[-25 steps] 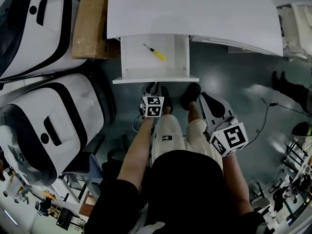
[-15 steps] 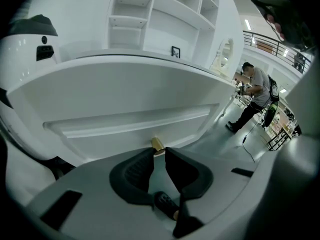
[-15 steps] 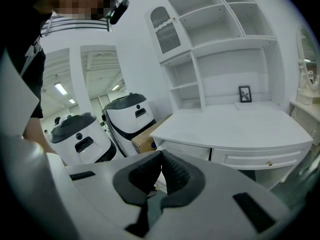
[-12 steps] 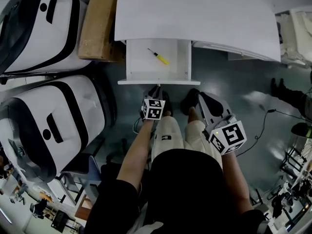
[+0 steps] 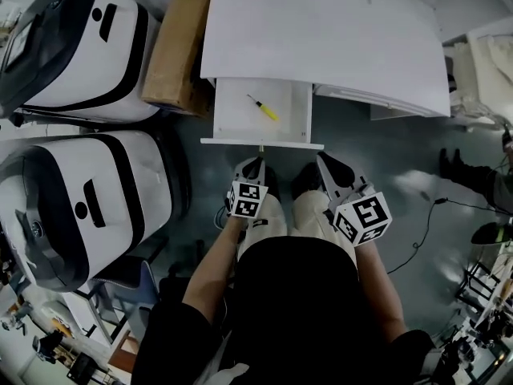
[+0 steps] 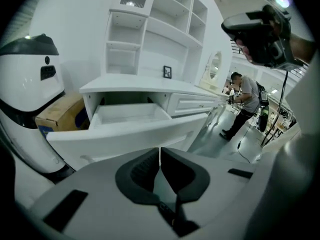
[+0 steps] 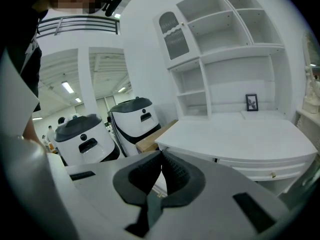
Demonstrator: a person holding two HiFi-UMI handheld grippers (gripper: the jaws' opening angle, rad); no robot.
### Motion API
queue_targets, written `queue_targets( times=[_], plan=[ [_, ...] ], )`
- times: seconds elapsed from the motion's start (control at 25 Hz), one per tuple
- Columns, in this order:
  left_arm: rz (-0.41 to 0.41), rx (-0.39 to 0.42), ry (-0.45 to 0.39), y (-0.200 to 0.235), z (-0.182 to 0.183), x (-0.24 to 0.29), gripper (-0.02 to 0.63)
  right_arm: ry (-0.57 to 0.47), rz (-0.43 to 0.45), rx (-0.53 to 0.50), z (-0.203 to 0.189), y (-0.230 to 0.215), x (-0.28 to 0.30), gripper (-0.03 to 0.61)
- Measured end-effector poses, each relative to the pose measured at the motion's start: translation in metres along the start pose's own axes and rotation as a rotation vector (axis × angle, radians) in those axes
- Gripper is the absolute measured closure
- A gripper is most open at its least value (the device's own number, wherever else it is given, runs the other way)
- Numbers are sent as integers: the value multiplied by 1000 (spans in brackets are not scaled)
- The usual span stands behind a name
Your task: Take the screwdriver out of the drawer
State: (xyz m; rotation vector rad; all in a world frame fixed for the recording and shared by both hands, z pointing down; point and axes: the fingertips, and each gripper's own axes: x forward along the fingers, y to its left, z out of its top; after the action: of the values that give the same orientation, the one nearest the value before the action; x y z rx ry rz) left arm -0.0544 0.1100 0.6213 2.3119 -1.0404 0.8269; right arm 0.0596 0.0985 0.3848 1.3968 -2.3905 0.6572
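The screwdriver (image 5: 264,108), thin with a yellow handle, lies slanted on the floor of the open white drawer (image 5: 232,123). My left gripper (image 5: 256,164) hangs just short of the drawer front, below its small knob; its jaws are closing, the tips all but meet and nothing is between them (image 6: 159,152). From the left gripper view the drawer (image 6: 125,115) stands ahead, and the screwdriver is hidden behind the drawer's front. My right gripper (image 5: 324,164) is to the right of the drawer, shut on nothing (image 7: 161,157).
A white desk (image 5: 321,30) with a shelf unit (image 7: 225,49) sits above the drawer. Two white-and-black domed machines (image 5: 80,199) and a cardboard box (image 5: 178,46) crowd the left. A cable (image 5: 425,215) lies on the grey floor to the right. A person (image 6: 245,104) stands far off.
My left gripper has risen toward the drawer front and its jaws have come together. The right gripper has lifted a little and moved nearer the desk. The screwdriver has not moved.
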Motion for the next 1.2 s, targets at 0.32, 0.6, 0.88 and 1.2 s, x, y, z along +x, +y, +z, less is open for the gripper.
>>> queue_targets(
  times=[0.32, 0.6, 0.88, 1.2],
  plan=[
    [28, -39, -130, 1, 62, -51, 589, 33, 77, -40, -2, -3, 15, 560],
    [49, -139, -219, 1, 119, -72, 589, 132, 177, -89, -8, -21, 55, 560],
    [144, -242, -282, 13, 164, -75, 589, 272, 284, -157, -22, -45, 120, 560],
    [239, -357, -302, 29, 179, -66, 589, 463, 374, -263, -61, -63, 193, 552]
  ],
)
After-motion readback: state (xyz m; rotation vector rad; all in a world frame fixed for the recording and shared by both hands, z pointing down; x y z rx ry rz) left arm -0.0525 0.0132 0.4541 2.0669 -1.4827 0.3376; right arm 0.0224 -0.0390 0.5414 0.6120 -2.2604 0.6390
